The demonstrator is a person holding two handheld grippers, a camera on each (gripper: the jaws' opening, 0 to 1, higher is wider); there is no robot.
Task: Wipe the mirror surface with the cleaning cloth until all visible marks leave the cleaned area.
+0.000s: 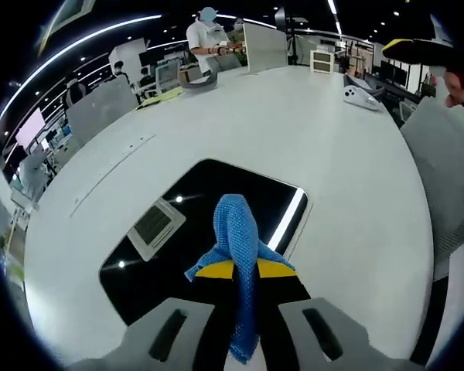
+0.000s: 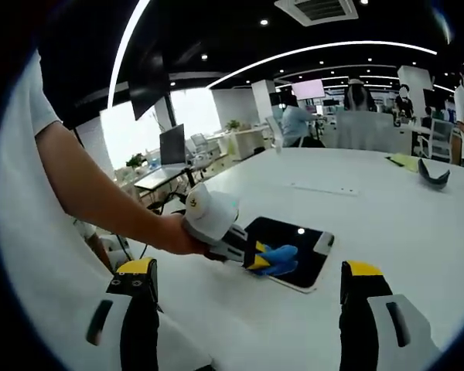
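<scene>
A rectangular mirror (image 1: 216, 201) lies flat on the white table (image 1: 294, 131), reflecting the dark ceiling and its lights. My left gripper (image 1: 243, 270) is shut on a blue cleaning cloth (image 1: 236, 232), which sticks up between the yellow-tipped jaws over the mirror's near part. In the right gripper view the same mirror (image 2: 298, 247) sits mid-table, with the left gripper (image 2: 255, 259) and blue cloth (image 2: 277, 259) at its near-left edge, held by a person's hand (image 2: 174, 232). My right gripper (image 2: 247, 278) stands open well back from the mirror, nothing between its jaws.
A white device (image 1: 363, 97) lies at the table's far right, a dark curved object (image 2: 433, 174) and papers (image 1: 162, 97) near the far edge. A monitor (image 1: 264, 46) stands at the back. A grey chair (image 1: 448, 170) is on the right. People stand beyond the table.
</scene>
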